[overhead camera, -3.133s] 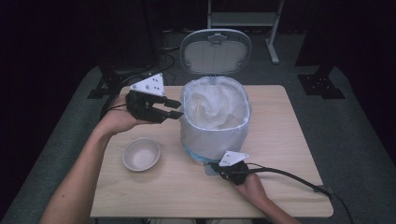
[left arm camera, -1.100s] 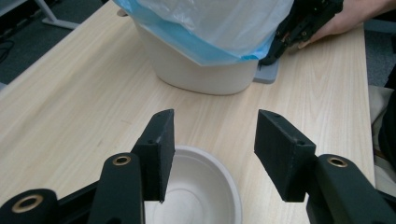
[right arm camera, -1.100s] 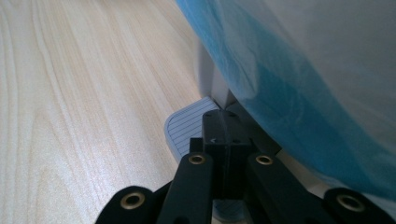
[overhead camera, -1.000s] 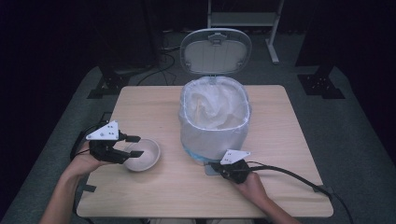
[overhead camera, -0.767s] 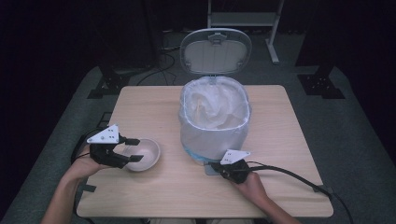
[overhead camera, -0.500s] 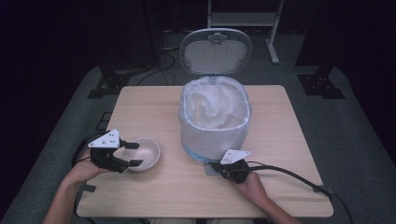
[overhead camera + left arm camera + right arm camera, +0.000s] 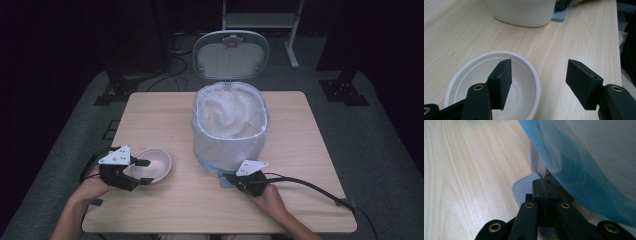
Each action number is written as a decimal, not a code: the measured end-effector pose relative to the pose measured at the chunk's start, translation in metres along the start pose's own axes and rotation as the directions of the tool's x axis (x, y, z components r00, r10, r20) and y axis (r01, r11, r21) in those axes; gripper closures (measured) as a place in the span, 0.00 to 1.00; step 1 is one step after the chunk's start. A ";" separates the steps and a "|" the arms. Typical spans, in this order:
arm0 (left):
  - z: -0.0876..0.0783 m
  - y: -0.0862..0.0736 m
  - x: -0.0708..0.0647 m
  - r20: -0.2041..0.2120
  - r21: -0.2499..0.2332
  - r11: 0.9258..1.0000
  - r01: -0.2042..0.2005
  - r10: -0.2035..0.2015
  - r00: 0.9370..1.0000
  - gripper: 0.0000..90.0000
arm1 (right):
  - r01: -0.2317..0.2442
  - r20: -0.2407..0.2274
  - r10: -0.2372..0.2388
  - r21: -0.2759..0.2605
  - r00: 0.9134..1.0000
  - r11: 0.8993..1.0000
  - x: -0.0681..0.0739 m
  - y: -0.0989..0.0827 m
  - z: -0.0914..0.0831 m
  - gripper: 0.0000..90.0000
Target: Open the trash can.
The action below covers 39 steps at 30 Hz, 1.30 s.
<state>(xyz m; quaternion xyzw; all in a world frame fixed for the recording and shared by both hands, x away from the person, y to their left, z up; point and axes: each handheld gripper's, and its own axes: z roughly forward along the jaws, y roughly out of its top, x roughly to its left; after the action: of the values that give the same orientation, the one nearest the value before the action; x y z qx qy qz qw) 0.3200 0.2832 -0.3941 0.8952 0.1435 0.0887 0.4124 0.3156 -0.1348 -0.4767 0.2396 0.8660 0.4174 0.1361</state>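
Bowl (image 7: 491, 85) looks light, thin, prob paper pulp; pinch its near rim w/ left tool (image 7: 537, 80), open astride it; right tool (image 7: 544, 188) closed on bin pedal (image 7: 524, 187)

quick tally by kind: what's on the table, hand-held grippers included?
Bowl: 1
Pedal bin with liner, lid up: 1
Hand-held grippers: 2, left hand-held gripper, right hand-held gripper
Total: 4
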 end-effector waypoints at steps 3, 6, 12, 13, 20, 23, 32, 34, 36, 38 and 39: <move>0.002 -0.003 0.000 0.003 0.005 1.000 -0.002 0.002 1.000 0.41 | -0.001 -0.001 0.001 0.000 1.000 1.000 0.000 0.000 0.000 1.00; 0.004 -0.005 -0.001 0.004 0.018 1.000 -0.007 0.007 1.000 0.41 | -0.001 -0.001 0.001 -0.001 1.000 1.000 0.000 0.000 0.000 1.00; 0.009 -0.010 0.000 -0.005 0.048 0.999 0.000 0.001 1.000 0.41 | -0.001 -0.001 0.001 -0.001 1.000 1.000 0.000 0.000 0.000 1.00; 0.010 -0.011 0.000 -0.003 0.050 0.999 0.007 -0.007 1.000 0.41 | -0.001 -0.002 0.001 -0.001 1.000 1.000 0.000 0.000 0.000 1.00; 0.016 -0.017 0.000 0.012 0.077 0.997 -0.004 0.003 1.000 0.47 | -0.002 -0.001 0.002 -0.002 1.000 1.000 0.000 0.000 0.000 1.00; 0.018 -0.021 0.001 0.005 0.093 0.996 -0.001 0.000 1.000 0.47 | -0.002 -0.001 0.002 -0.002 1.000 1.000 0.000 0.000 0.000 1.00; 0.025 -0.029 0.000 0.019 0.115 0.993 0.001 -0.003 1.000 0.55 | -0.001 -0.002 0.001 -0.002 1.000 1.000 -0.001 0.000 0.000 1.00; 0.026 -0.029 0.001 0.028 0.122 0.993 -0.004 0.001 1.000 0.57 | -0.002 -0.003 0.002 -0.002 1.000 1.000 -0.001 0.000 0.000 1.00; 0.027 -0.029 0.001 0.034 0.126 0.992 -0.004 0.000 0.999 0.59 | -0.003 -0.004 0.003 -0.002 1.000 1.000 -0.001 0.000 0.000 1.00; 0.028 -0.030 0.001 0.035 0.128 0.992 -0.004 0.000 0.999 0.62 | -0.003 -0.004 0.003 -0.003 1.000 1.000 -0.001 0.000 0.000 1.00; 0.028 -0.030 0.001 0.035 0.130 0.991 -0.004 0.000 0.999 0.63 | -0.003 -0.004 0.003 -0.003 1.000 1.000 -0.001 0.000 0.000 1.00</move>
<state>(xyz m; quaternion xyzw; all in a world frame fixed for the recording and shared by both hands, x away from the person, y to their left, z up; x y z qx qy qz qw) 0.3232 0.2815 -0.4349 0.9219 0.1407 0.0640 0.3553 0.3164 -0.1355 -0.4769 0.2399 0.8653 0.4191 0.1341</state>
